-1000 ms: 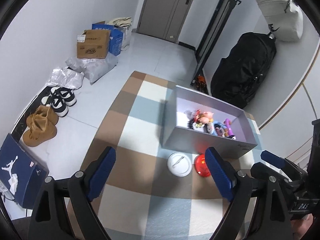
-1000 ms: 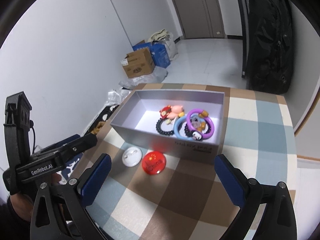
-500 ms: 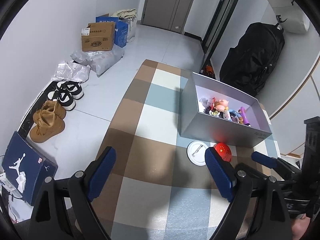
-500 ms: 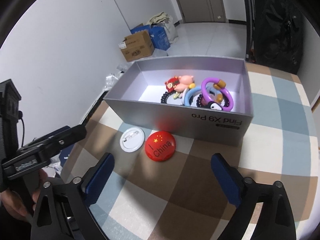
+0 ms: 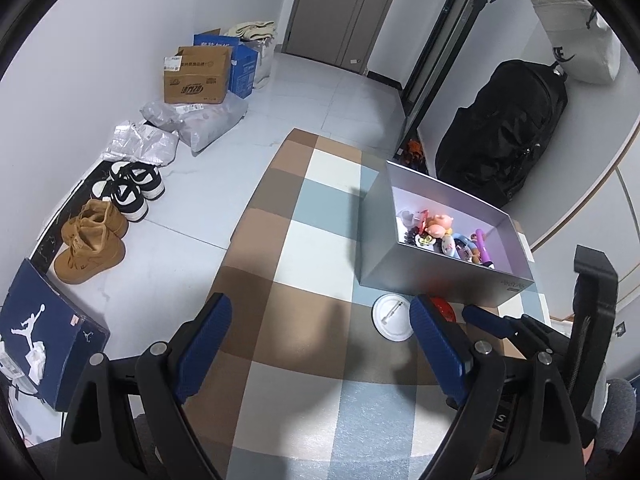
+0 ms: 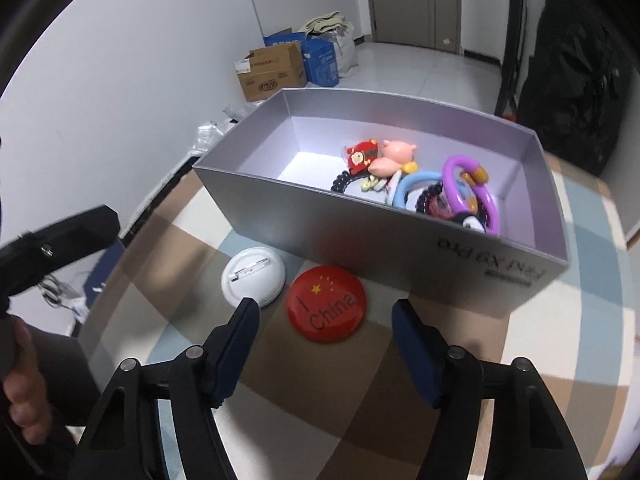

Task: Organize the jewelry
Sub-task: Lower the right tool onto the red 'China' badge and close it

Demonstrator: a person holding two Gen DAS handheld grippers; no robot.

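A silver box (image 6: 400, 236) stands on the checked tablecloth and holds bracelets, hair ties and small charms (image 6: 424, 188). In front of it lie a red "China" badge (image 6: 326, 304) and a white badge (image 6: 254, 276) turned back-side up. My right gripper (image 6: 326, 320) is open, low over the cloth, with the red badge between its fingers. My left gripper (image 5: 320, 320) is open and empty, to the left of the white badge (image 5: 394, 316). The box shows in the left wrist view (image 5: 424, 276) with the red badge (image 5: 442, 308) partly hidden behind a finger.
The checked table (image 5: 304, 248) ends at its left edge above the floor. On the floor lie shoes (image 5: 96, 236), a blue shoebox (image 5: 44, 332), cardboard boxes (image 5: 198, 76) and plastic bags. A black bag (image 5: 504, 140) leans at the wall behind the box.
My right gripper has moved down and forward toward the red badge, which now sits between its fingers. My left gripper has shifted left, so the box and badges lie further right in its view.
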